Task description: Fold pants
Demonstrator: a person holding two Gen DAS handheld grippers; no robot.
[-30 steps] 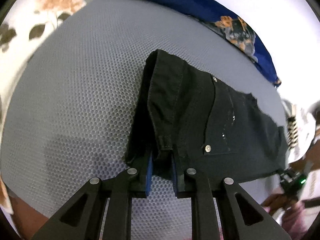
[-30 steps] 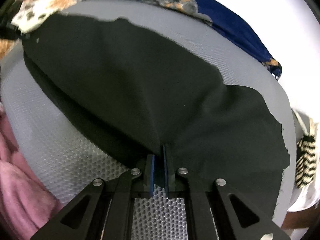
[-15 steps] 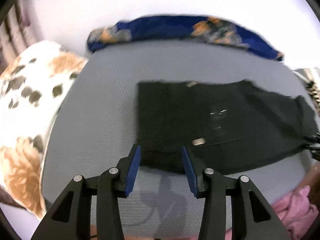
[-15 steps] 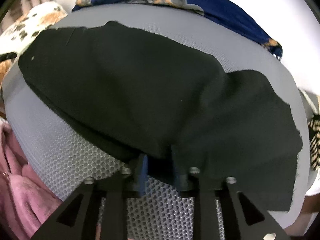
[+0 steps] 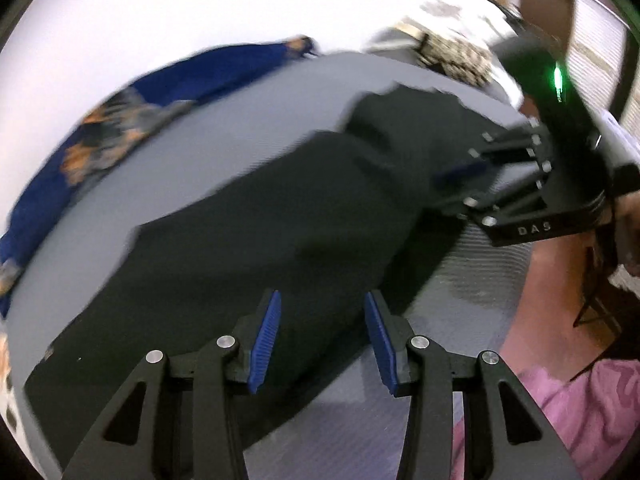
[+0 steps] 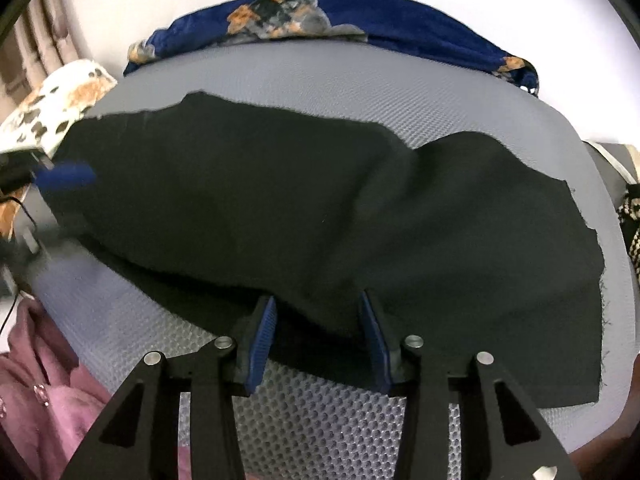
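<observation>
Nearest in its own view, the right claw is opening, its blue pads apart and astride the near edge of the black cloth pants without pressing them. The left claw stands part open above the same cloth, holding nothing. The pants lie folded lengthwise on the grey honeycomb-textured mat. Beyond, a blue patterned fabric rims the far side. One fold looks laid and let go; next calls for gripping one end and carrying it over.
</observation>
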